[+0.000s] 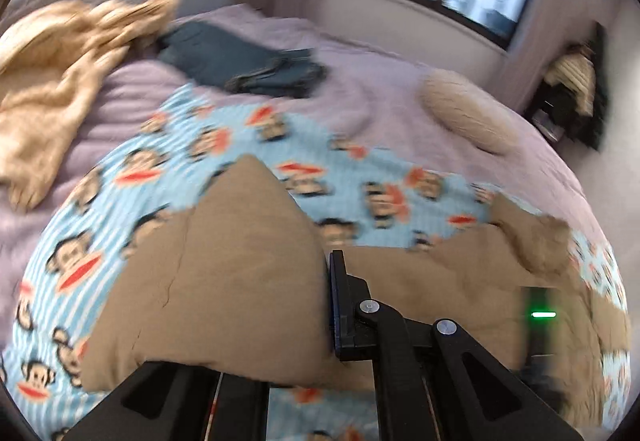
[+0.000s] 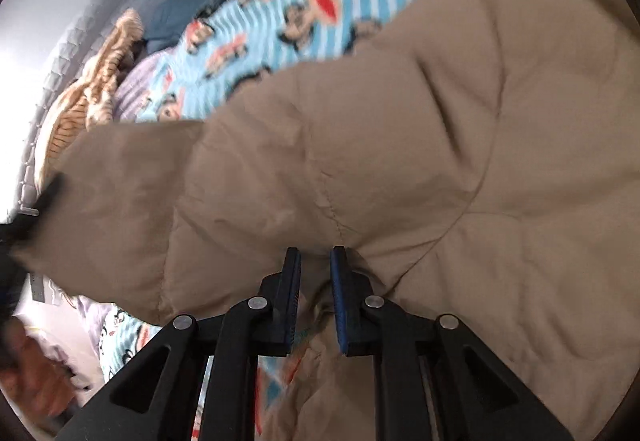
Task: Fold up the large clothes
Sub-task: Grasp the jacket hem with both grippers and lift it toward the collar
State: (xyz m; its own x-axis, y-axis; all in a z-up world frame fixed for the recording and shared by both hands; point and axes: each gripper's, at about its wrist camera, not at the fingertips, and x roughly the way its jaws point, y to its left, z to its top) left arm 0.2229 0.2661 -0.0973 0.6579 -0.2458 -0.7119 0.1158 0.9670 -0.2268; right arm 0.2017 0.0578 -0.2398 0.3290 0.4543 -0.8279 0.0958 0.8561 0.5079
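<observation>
The right gripper (image 2: 315,261) has its fingers nearly together, pinching a fold of the tan padded jacket (image 2: 400,145) at its near edge; the fabric bunches up between the two blue pads. The left gripper (image 1: 326,305) shows only one finger clearly; the other is hidden behind a raised flap of the same jacket (image 1: 224,261). That flap stands up against the visible pad, so the fingers appear pressed together on the cloth.

The jacket lies on a blue striped blanket printed with monkey faces (image 1: 168,169), which is spread over a pale lilac bed cover (image 1: 380,81). Both views are blurred.

Task status, as a judgement:
- The jacket is gripped at two points and partly lifted; it is not yet a compact folded shape.
- A dark garment (image 1: 248,65) farther up the bed appears already folded.
- A beige crumpled piece (image 1: 60,73) near the headboard appears unfolded and may remain to be done.

Remaining for the jacket: carry the held edge across, lay it flat, and complete the further folds.
</observation>
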